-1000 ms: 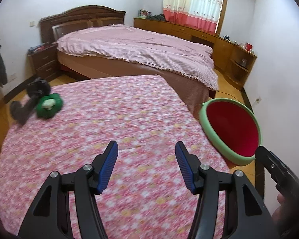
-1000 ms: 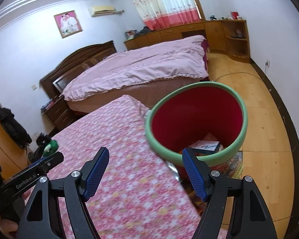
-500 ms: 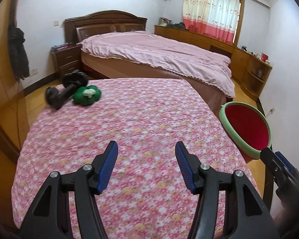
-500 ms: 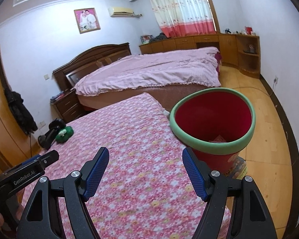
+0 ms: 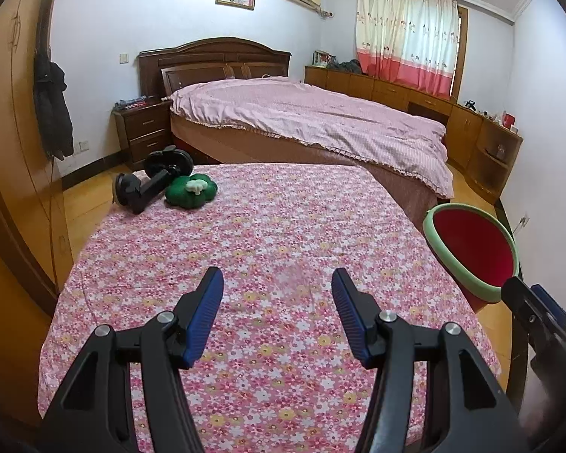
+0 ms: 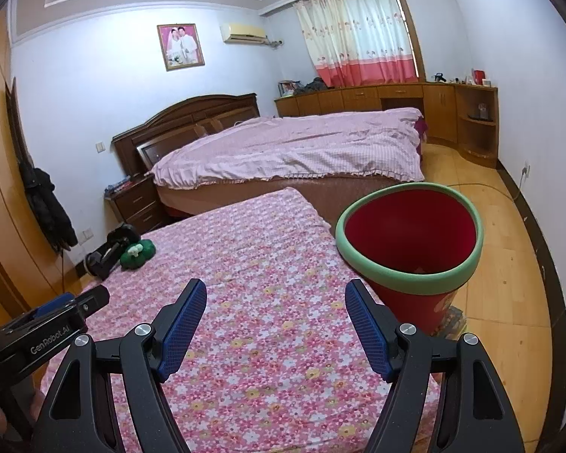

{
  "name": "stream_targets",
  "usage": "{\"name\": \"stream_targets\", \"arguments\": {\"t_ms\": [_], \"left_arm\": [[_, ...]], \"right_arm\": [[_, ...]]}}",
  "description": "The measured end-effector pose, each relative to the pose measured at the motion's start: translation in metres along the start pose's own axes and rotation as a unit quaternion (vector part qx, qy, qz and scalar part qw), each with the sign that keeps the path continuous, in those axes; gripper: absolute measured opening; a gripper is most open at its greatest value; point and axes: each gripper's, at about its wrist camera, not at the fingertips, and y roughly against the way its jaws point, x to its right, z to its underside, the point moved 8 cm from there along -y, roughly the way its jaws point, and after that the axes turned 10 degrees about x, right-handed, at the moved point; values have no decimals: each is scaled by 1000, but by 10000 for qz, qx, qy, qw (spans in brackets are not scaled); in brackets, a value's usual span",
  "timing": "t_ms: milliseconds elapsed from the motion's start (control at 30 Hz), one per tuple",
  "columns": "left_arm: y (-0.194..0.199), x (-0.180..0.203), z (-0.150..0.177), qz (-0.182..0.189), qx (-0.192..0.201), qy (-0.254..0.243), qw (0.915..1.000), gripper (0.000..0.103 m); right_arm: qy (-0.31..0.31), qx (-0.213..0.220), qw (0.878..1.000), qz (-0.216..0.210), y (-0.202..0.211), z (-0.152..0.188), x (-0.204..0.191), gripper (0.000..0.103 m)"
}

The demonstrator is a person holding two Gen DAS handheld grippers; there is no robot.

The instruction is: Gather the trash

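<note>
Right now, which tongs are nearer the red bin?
Right. The right tongs sit beside the red bin at the table's edge; the left tongs are farther along the table, away from it.

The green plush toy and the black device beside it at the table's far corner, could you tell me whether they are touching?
Cannot tell. In the left wrist view the green plush toy sits right against the black device with no visible gap, but overlap alone could hide one.

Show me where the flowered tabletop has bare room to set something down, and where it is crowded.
The flowered tablecloth lies bare from both open grippers, left gripper and right gripper, to its far edge by the bed, and across to the red bin. Only the far left corner is crowded: green plush, black holder.
</note>
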Motion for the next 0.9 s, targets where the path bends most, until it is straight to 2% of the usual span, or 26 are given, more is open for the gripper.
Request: {"name": "stream_targets", "arguments": {"t_ms": [900], "left_arm": [[8,-9,-4,-134,109,130,9998,60]], "right_arm": [[-41,25,10000,-60,7,-2,-3,77]]}}
